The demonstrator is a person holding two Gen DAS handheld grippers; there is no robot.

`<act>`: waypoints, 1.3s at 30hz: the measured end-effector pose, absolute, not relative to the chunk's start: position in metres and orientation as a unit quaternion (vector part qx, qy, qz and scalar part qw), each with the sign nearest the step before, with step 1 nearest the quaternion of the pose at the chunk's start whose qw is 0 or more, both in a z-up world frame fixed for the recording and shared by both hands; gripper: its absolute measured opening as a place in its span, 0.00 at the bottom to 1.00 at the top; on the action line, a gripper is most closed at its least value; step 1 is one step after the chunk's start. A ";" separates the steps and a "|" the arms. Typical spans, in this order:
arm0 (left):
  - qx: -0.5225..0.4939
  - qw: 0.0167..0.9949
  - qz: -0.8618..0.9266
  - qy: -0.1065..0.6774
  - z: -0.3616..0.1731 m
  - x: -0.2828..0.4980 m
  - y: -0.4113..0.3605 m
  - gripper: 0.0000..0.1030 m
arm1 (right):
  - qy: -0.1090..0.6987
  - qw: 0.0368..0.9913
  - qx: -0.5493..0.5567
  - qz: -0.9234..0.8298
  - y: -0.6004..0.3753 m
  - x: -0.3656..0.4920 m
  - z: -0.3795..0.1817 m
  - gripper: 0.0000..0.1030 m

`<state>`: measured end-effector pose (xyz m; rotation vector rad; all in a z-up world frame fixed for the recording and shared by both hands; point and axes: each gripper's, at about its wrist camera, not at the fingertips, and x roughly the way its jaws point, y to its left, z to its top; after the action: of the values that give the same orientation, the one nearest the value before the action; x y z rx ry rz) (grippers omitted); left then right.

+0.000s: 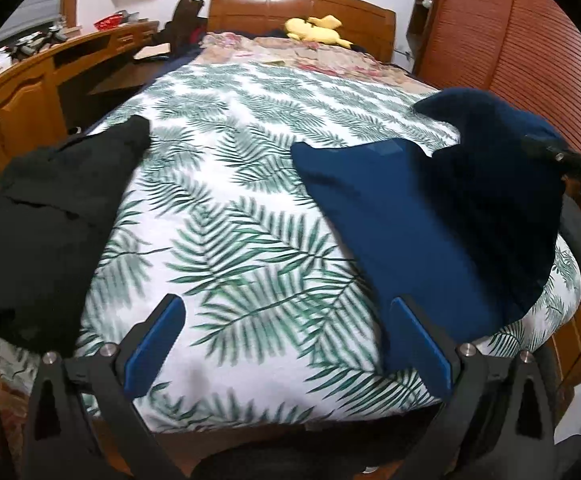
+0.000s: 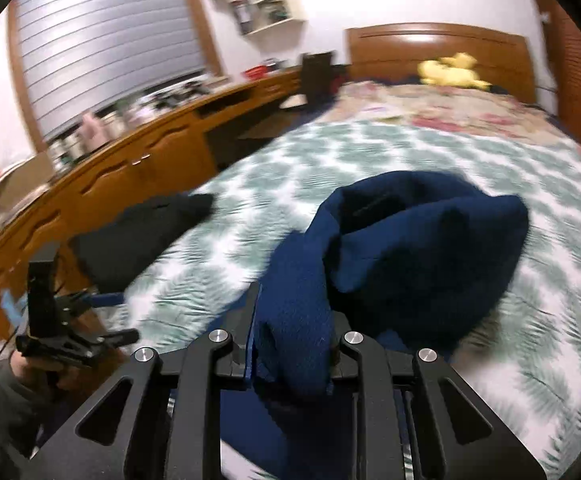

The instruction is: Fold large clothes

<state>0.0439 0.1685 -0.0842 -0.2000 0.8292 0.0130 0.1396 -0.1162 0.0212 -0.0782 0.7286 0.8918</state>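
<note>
A navy blue garment [image 1: 410, 208] lies bunched on the right side of the bed, partly lifted off it. My right gripper [image 2: 294, 320] is shut on a thick fold of this navy garment [image 2: 410, 248], and the cloth drapes over its fingers and hides the pads. My left gripper [image 1: 290, 320] hovers open above the leaf-print cover, with nothing between its blue pads [image 1: 158, 344]. A black garment [image 1: 50, 208] lies heaped at the bed's left edge, apart from both grippers. In the right wrist view the left gripper [image 2: 118, 318] shows at lower left, held in a hand.
The bed's leaf-print cover [image 1: 230, 208] spreads between the two garments. A yellow plush toy [image 1: 314, 28] lies by the wooden headboard. A long wooden desk [image 2: 130, 168] with clutter runs along the left, and a slatted wardrobe [image 1: 510, 48] stands on the right.
</note>
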 end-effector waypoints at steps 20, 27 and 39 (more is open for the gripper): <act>-0.097 0.914 0.013 0.394 -0.074 0.026 0.167 1.00 | 0.375 0.807 -0.080 0.449 -0.067 0.109 -0.004 0.46; -0.091 0.922 -0.015 0.376 -0.056 0.039 0.143 1.00 | 0.353 0.835 -0.104 0.410 -0.113 0.115 0.006 0.40; -0.071 0.923 -0.054 0.375 -0.046 0.060 0.102 1.00 | 0.455 0.792 -0.115 0.390 -0.137 0.111 -0.080 0.29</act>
<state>0.0595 0.1022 -0.0459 -0.1462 0.7699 -0.1106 0.1114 -0.1371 -0.0798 -0.2471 0.9796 0.8382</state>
